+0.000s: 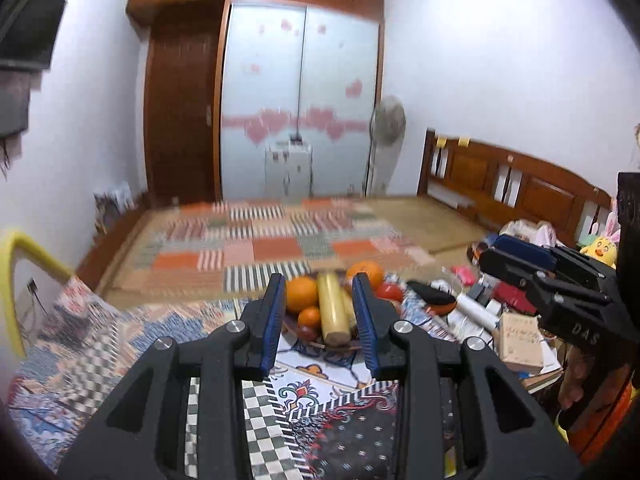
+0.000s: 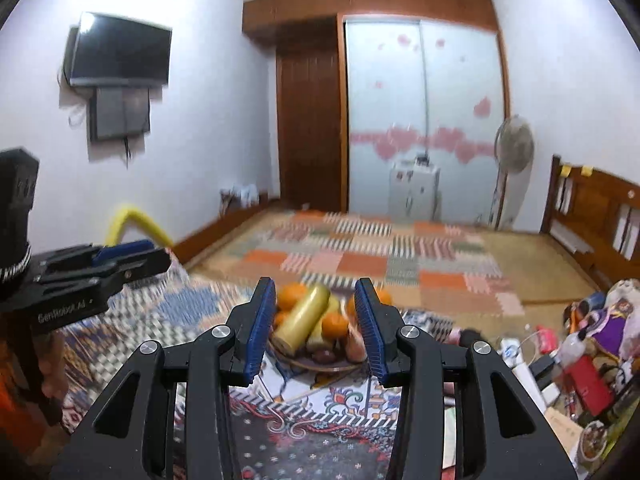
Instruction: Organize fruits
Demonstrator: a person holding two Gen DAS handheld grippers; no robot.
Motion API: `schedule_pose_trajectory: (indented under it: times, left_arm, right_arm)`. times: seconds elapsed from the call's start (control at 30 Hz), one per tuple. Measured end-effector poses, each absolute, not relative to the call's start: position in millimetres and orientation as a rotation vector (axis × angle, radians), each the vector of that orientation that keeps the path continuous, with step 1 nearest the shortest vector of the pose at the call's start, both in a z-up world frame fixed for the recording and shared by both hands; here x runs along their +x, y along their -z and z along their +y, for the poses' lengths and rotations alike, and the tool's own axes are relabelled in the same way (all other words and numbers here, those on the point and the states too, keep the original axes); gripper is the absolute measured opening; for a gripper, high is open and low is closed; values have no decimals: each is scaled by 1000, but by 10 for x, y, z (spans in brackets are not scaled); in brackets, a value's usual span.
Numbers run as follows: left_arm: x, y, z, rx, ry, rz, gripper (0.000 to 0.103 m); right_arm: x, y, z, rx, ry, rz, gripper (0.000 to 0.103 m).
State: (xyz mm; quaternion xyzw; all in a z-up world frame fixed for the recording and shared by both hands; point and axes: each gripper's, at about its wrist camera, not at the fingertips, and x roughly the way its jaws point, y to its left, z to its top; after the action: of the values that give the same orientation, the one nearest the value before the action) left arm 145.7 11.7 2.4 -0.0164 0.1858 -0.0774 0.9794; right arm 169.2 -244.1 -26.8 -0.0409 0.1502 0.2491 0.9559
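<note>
**Both grippers raised, empty, over the fruit plate**

A patterned cloth (image 1: 332,412) covered the surface. On it sat a plate (image 2: 316,364) heaped with fruit: a long yellow cylinder (image 1: 333,307), oranges (image 1: 302,294) and a red tomato (image 1: 389,292). The left gripper (image 1: 320,304) and right gripper (image 2: 315,312) hung above, jaws parted, gripping nothing.

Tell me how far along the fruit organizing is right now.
Mostly done, it looks: oranges, a long yellow fruit and a red one sit piled on the plate. Nothing is in hand; the left gripper and right gripper are both open and empty. No loose fruit is visible, though the clutter is blurry.
</note>
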Motion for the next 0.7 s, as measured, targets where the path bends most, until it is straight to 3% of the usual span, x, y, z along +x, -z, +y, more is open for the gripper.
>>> schedule_pose_trajectory:
  times: [0.07, 0.2, 0.43, 0.7]
  left_arm:
    - [1187, -176, 63, -16, 147, 316, 35]
    - [759, -349, -10, -6, 134, 231, 57]
    - [299, -472, -48, 0, 99, 147, 82]
    - [33, -477, -26, 7, 81, 113, 96]
  right_arm:
    - [1512, 150, -2470, -75, -501, 261, 38]
    - [1132, -43, -2520, -50, -498, 176, 46]
    - [843, -112, -2471, -28, -470, 90, 78]
    - [722, -70, -2451, -21, -448, 74, 95]
